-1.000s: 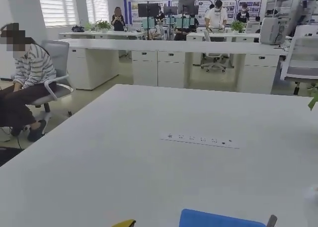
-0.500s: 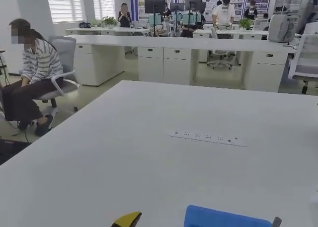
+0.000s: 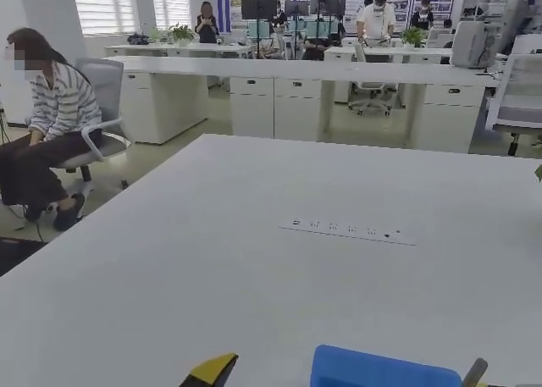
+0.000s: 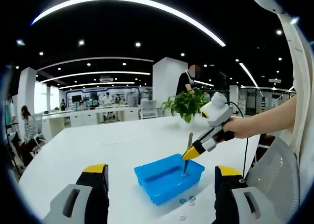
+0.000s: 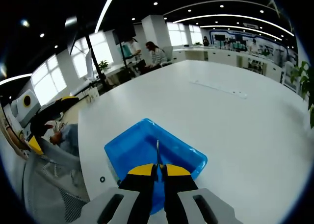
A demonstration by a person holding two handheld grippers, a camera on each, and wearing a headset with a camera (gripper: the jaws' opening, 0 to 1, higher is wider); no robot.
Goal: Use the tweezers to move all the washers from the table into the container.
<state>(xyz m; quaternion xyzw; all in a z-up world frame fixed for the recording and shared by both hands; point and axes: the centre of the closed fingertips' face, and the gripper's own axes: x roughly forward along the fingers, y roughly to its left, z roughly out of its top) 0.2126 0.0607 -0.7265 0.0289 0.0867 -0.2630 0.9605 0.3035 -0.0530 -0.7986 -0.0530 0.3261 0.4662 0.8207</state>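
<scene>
- Right gripper [image 5: 158, 169] clenched on the slim metal tweezers [image 5: 157, 153], tips down inside the blue rectangular plastic container [image 5: 147, 148]; cannot tell whether a washer is pinched
- Left gripper [image 4: 162, 169] released, jaws wide, holding nothing
- Small metal washers [image 4: 188, 200] lie on the white table [image 4: 98, 145] at 5 o'clock of the container, just beside its wall
- Recommended: open the tweezers low over the container floor, then meet each washer steeply and pinch its rim

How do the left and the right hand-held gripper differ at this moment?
The left hand-held gripper has its jaws wide apart and holds nothing; the right hand-held gripper is shut on the tweezers. The right one points them down at the blue container; the left stands back from it. Both have yellow jaw tips.
</scene>
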